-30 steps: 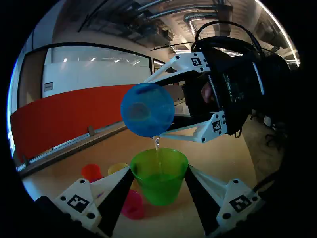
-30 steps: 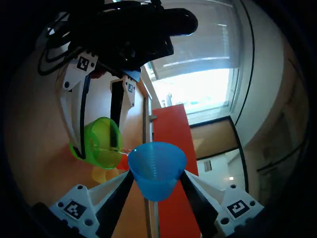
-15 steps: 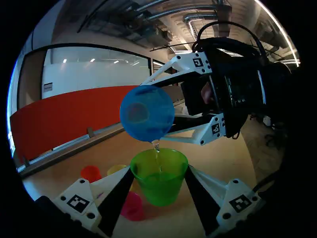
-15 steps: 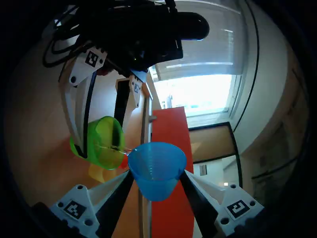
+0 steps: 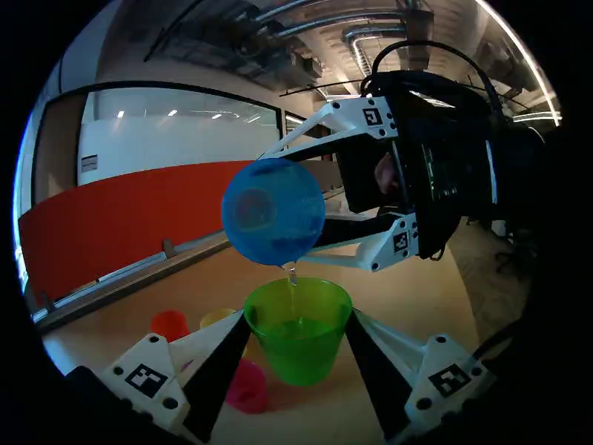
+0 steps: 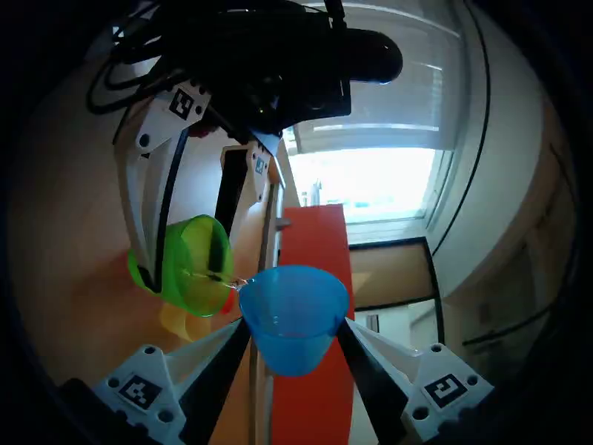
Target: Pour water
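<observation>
Left gripper (image 5: 296,320) held the green cup (image 5: 298,345) upright, both fingers pressed against its sides, just above the wooden surface (image 5: 422,297). Right gripper (image 6: 293,330) gripped the blue cup (image 6: 293,326) the same way, one finger on each side, and held it tipped far over. In the left gripper view the blue cup's base faced the camera, and its lowest lip hung right over the green cup's mouth without touching it.

A thin thread of water (image 5: 293,276) fell from that lip into the green cup, which was partly filled. How much water remained in the blue cup could not be told.

Farther out, an orange cup (image 5: 170,323), a yellow cup (image 5: 215,317) and a pink cup (image 5: 248,382) stood on the surface beside and behind the green one. A red wall panel (image 5: 111,215) ran along the far edge.

The pour itself appeared to be the step in hand, and the narrow stream suggested it was near its end. The next move would likely call for holding the tilt until the dripping stopped. The right gripper would then roll the blue cup back upright, clear of the green rim. The left gripper would need to keep the green cup level, since it now carried the water.
</observation>
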Tool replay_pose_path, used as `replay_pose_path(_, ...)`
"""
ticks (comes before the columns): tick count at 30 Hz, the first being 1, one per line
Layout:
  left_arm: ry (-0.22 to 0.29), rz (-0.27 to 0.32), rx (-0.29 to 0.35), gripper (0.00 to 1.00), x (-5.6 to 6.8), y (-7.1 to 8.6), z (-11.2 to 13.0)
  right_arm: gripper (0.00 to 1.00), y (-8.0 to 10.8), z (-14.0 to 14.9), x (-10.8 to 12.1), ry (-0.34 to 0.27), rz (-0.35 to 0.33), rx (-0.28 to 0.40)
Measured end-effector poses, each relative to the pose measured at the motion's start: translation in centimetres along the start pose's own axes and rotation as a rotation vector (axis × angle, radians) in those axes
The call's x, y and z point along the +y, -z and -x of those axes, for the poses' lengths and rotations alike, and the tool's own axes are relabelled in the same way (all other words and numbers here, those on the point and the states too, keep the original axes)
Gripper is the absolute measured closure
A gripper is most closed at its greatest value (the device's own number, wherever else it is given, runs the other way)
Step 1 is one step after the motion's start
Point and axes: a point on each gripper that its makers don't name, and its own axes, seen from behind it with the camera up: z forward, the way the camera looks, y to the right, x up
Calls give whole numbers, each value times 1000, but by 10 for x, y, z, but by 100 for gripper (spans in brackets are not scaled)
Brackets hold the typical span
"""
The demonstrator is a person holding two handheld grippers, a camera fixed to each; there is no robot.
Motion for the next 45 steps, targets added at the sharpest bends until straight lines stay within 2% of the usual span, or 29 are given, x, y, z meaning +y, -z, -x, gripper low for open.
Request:
replay_pose_path(21, 11, 3, 5, 14, 0, 0, -3, 14, 0, -6, 3, 62, 26, -1)
replay_pose_path(30, 15, 3, 11, 14, 0, 0, -5, 14, 5, -10, 2, 117, 34, -5)
replay_pose_path(45, 13, 0, 11, 14, 0, 0, -6, 14, 12, -14, 0, 142, 39, -1)
